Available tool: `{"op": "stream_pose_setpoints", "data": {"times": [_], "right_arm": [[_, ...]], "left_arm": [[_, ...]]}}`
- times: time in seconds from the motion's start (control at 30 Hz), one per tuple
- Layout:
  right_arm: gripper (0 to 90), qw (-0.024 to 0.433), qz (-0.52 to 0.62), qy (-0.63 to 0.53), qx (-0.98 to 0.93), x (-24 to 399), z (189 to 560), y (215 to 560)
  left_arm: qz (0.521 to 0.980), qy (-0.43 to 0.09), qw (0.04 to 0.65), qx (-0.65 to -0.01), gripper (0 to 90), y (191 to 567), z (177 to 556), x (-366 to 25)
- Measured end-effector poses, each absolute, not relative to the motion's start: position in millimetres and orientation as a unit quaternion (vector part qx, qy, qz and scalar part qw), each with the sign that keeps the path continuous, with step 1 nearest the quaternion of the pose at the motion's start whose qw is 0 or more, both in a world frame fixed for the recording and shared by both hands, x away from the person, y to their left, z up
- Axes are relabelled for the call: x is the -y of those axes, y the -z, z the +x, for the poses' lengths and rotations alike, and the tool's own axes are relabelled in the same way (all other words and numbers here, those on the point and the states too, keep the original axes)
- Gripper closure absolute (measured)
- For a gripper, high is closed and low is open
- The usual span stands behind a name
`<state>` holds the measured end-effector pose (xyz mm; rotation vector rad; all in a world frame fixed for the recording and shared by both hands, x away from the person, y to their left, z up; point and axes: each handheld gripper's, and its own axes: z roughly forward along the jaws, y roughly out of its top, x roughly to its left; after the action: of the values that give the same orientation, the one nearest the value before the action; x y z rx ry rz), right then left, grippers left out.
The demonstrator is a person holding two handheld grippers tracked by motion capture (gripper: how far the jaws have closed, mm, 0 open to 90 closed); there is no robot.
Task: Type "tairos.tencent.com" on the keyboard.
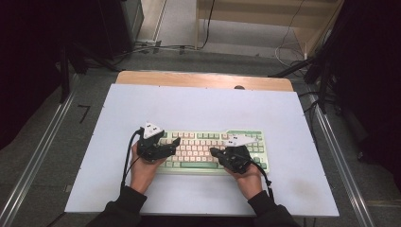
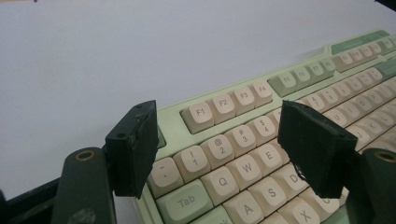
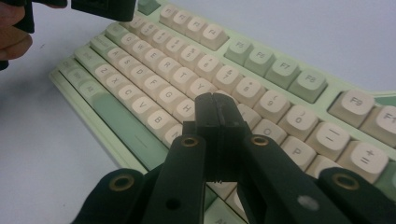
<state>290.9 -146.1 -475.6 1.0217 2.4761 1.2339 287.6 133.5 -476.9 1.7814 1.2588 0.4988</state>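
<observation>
Nearest the camera in the high view, two dark-sleeved forearms come in from the bottom edge, one hand on each of two black grippers. The left gripper (image 1: 171,143) sits over the left end of the single keyboard (image 1: 246,134); in the left gripper view its two jaws stand wide apart with nothing between them, one by the keyboard's left edge and the other above the letter keys around E and D, and whether either touches a key cannot be told. The right gripper (image 1: 213,152) is over the middle of the keyboard, toward its near rows; in the right gripper view its two jaws are pressed flat together, clenched on nothing, their tips above the cream keys near H and the keys beside it. Each gripper carries one grey three-cornered plate on top, two in all, and one cable trails from each back toward the person. The keyboard, pale green with cream and green keys, lies level on the one white board (image 1: 198,101), in its near half and roughly centred left to right, its long side running left to right. Beyond the board, one strip of wooden tabletop (image 1: 189,79) shows along the far edge. Farther still lie grey floor and several loose cables.
</observation>
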Motion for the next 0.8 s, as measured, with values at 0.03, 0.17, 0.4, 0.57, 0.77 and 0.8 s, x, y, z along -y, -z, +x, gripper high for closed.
{"op": "stream_pose_setpoints", "data": {"times": [0.03, 0.17, 0.4, 0.57, 0.77, 0.8], "right_arm": [[87.6, 0.094, 0.342, -0.416, -0.837, 145, 291, 477], [87.6, 0.088, 0.330, -0.408, -0.847, 136, 289, 480], [87.6, 0.087, 0.324, -0.398, -0.854, 129, 289, 485], [87.6, 0.084, 0.322, -0.398, -0.855, 127, 289, 487], [87.6, 0.084, 0.322, -0.396, -0.856, 126, 289, 487], [87.6, 0.084, 0.321, -0.396, -0.856, 126, 289, 488]], "left_arm": [[0.715, -0.200, 0.438, -0.506, 29.7, 477, 288, -134], [0.717, -0.200, 0.436, -0.506, 29.7, 477, 288, -134], [0.717, -0.199, 0.436, -0.506, 29.6, 478, 287, -134], [0.717, -0.198, 0.436, -0.507, 29.7, 478, 287, -134], [0.716, -0.197, 0.437, -0.507, 29.7, 478, 286, -134], [0.717, -0.196, 0.436, -0.508, 29.7, 478, 286, -134]]}}
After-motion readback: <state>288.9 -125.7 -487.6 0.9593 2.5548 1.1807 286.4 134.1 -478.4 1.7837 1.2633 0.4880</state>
